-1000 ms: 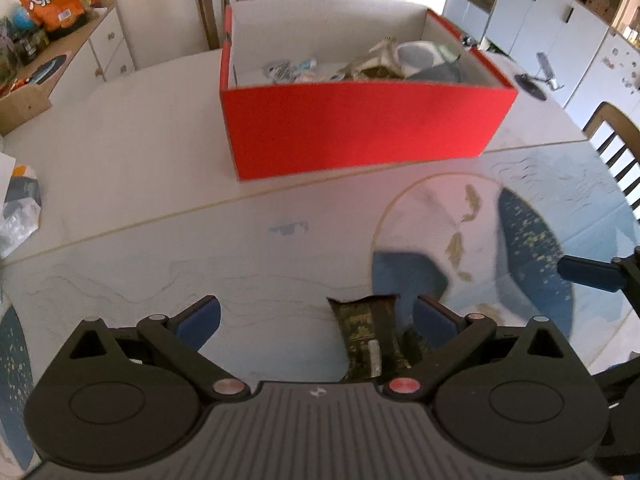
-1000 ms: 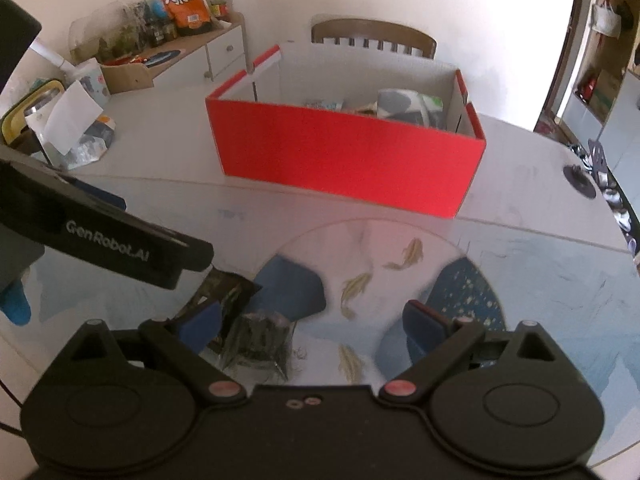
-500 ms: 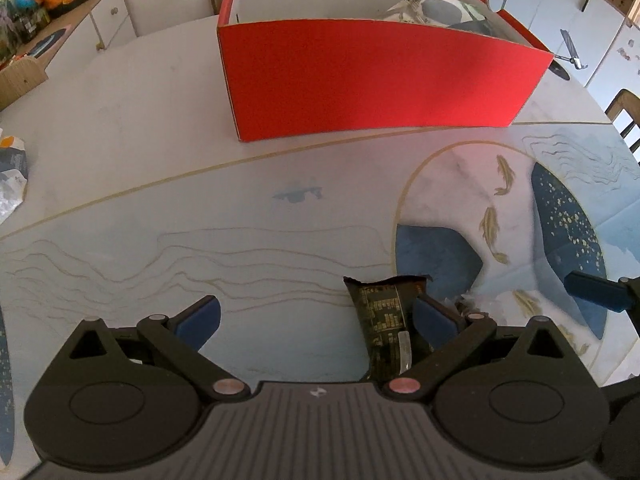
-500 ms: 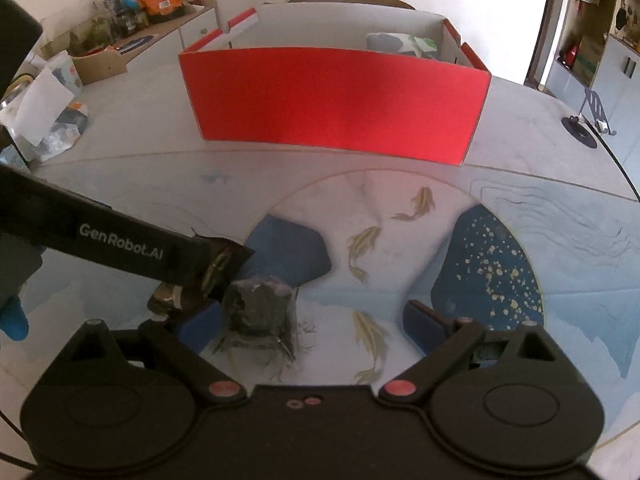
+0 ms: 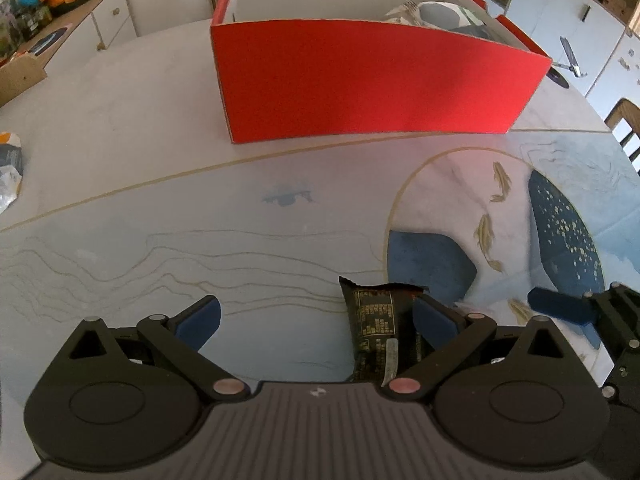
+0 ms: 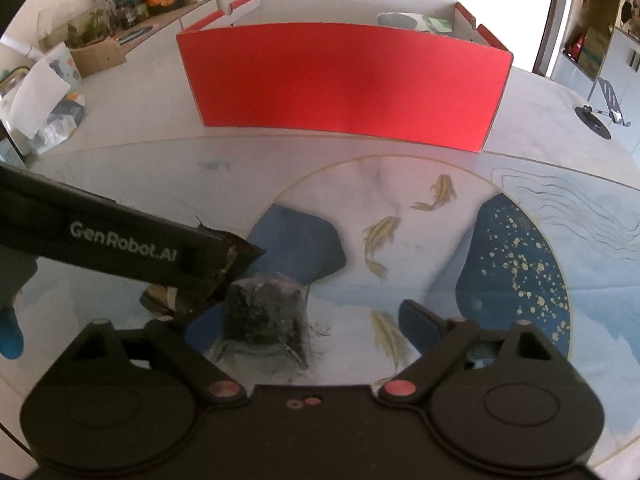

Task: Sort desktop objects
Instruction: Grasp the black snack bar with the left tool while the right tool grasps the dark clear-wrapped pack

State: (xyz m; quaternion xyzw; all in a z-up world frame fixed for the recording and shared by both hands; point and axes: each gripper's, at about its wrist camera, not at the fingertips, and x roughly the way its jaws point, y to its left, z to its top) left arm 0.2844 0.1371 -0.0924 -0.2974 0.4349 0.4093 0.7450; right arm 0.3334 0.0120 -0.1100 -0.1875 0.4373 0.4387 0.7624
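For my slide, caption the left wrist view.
Open left gripper straddles a dark snack packet before the red box.

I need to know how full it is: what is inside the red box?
Over the red box front wall only a pale grey-and-green packet and crumpled wrappers show at its right end. That wall hides the floor and everything lower.
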